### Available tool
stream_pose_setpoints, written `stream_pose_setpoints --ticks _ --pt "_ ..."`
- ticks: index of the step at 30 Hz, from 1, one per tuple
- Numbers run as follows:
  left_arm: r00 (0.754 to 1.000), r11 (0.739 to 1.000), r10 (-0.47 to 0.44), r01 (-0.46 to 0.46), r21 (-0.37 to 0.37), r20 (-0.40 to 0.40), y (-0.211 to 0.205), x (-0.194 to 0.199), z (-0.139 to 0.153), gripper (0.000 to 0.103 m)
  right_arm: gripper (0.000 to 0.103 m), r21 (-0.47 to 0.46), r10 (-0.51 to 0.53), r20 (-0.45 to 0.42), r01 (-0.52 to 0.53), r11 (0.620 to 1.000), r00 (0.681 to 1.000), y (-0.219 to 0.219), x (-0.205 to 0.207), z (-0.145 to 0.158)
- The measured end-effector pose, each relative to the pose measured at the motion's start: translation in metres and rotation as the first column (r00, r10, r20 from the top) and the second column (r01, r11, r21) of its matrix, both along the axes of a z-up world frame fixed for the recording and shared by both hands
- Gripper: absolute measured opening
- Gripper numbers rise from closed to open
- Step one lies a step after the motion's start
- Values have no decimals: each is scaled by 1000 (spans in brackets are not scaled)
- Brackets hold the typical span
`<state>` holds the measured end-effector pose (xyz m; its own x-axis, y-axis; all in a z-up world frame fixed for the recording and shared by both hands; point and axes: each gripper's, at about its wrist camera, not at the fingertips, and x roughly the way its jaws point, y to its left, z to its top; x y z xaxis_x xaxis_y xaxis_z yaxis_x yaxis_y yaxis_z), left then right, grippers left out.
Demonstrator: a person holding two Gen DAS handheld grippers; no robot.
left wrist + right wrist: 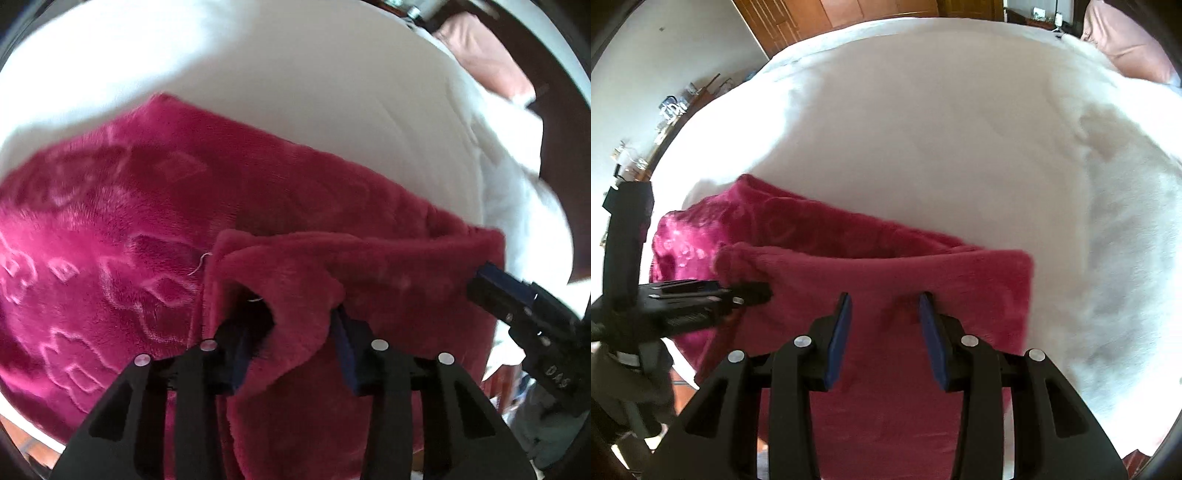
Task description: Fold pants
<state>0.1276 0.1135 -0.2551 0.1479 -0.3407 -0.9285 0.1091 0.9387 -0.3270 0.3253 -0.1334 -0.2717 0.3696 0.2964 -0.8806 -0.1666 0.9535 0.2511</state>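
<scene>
The pants (pixel 122 236) are dark pink plush fleece with an embossed pattern, lying on a white bed (pixel 295 96). A folded-over part (pixel 369 266) is lifted above the rest. My left gripper (pixel 295 321) has its jaws apart with a bunch of the fabric edge between them. My right gripper (pixel 884 302) also has its jaws apart, fabric (pixel 886 273) lying between and over the blue pads (pixel 838 332). In the left wrist view the right gripper (pixel 491 280) touches the fold's right edge. In the right wrist view the left gripper (pixel 753 291) is at the fold's left corner.
The white bed cover (pixel 942 129) spreads far beyond the pants. A pink pillow (pixel 1126 44) lies at the far right. A wooden wardrobe (pixel 831 14) and a cluttered shelf (pixel 672 110) stand behind the bed. Floor (pixel 683 384) shows at the near edge.
</scene>
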Motion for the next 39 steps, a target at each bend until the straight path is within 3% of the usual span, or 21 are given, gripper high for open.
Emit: stream_pose_setpoints --ticks 7,12,21,25,29,32,35,39 --pt "1000 999 22 -22 -39 -2 30 -2 5 37 39 -55 21 -79 -26 998 997 10 35 -46" --pt "999 998 35 -35 -50 -5 47 -4 10 37 39 -43 31 -76 -35 998 997 11 36 -42" --pt "999 999 44 -44 -24 12 48 -17 25 38 39 23 9 -53 -7 1000 999 -24 -22 -11" --pt "996 997 75 -76 20 42 61 -29 33 52 39 19 35 -89 -33 999 995 -27 -61 -16" --pt "994 994 101 -102 41 38 71 -40 30 53 40 6 65 -129 -64 998 990 -21 -82 -30" --pt "993 991 112 -113 76 24 72 -45 20 53 46 -23 99 -133 -103 994 986 -10 -86 -44" --pt "993 986 113 -115 121 18 74 -54 7 61 47 -66 131 -139 -141 988 982 0 -84 -58" --pt "991 984 129 -133 120 38 79 -67 13 61 47 -71 143 -137 -153 986 980 2 -82 -57"
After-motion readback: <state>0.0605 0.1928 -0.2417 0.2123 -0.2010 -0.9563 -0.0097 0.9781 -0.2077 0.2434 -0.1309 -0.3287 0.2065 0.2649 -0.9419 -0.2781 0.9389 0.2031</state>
